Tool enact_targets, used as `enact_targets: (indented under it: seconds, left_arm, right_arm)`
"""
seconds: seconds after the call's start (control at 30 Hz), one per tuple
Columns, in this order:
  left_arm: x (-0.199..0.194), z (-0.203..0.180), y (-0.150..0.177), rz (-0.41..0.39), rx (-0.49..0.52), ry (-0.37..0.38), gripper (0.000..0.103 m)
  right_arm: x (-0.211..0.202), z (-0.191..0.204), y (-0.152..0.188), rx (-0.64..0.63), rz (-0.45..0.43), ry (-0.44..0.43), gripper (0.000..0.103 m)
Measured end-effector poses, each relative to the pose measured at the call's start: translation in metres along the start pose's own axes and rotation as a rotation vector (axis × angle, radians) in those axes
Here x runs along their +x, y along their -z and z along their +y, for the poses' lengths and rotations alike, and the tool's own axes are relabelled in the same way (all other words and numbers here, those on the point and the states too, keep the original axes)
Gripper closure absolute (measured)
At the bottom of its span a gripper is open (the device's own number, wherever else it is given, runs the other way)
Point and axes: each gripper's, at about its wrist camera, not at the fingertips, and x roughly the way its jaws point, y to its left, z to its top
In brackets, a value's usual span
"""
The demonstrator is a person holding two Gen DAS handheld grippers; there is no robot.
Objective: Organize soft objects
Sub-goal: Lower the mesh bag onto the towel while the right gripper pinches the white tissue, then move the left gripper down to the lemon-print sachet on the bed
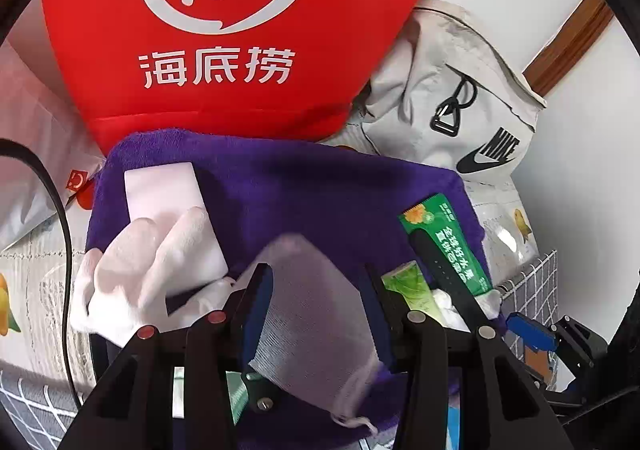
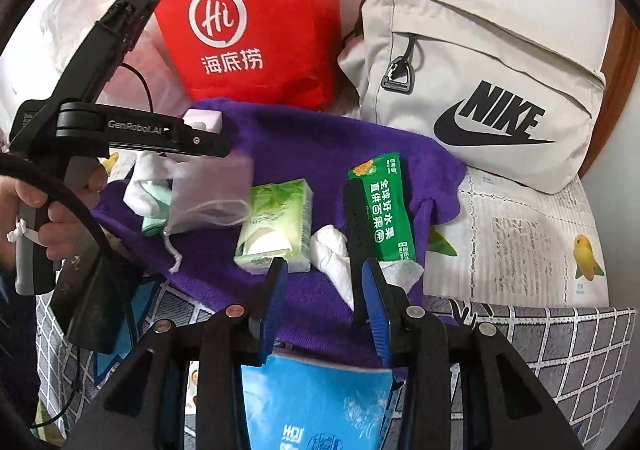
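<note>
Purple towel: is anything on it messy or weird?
Yes. A crumpled tissue lies loose beside the tissue pack, whose top is torn open. A black strap lies among the soft things.

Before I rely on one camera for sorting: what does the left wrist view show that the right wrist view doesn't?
Only the left wrist view: a white packet with a red logo beside the towel. Only the right wrist view: a person's bare hand. Both views: the purple towel, mesh pouch, green sachet, red bag and Nike bag.
</note>
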Motion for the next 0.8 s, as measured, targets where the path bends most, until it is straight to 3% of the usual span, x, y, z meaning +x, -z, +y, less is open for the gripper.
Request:
enact_targets:
  seconds: [0.23, 0.47, 0.8]
  left_arm:
    - [-0.030, -0.005, 0.011, -0.027, -0.009, 0.004, 0.060]
    - [-0.069, -0.015, 0.049, -0.054, 0.026, 0.000, 0.060]
    - [-0.081, -0.050, 0.129, 0.007, 0.223, -0.026, 0.055]
  right_arm:
    - [-0.022, 0.006, 0.012, -0.006, -0.018, 0.007, 0.064]
    - [-0.054, 0.018, 0.036, -0.006, -0.050, 0.003, 0.064]
    - [-0.096, 0.035, 0.087, 0.007, -0.082, 0.016, 0.057]
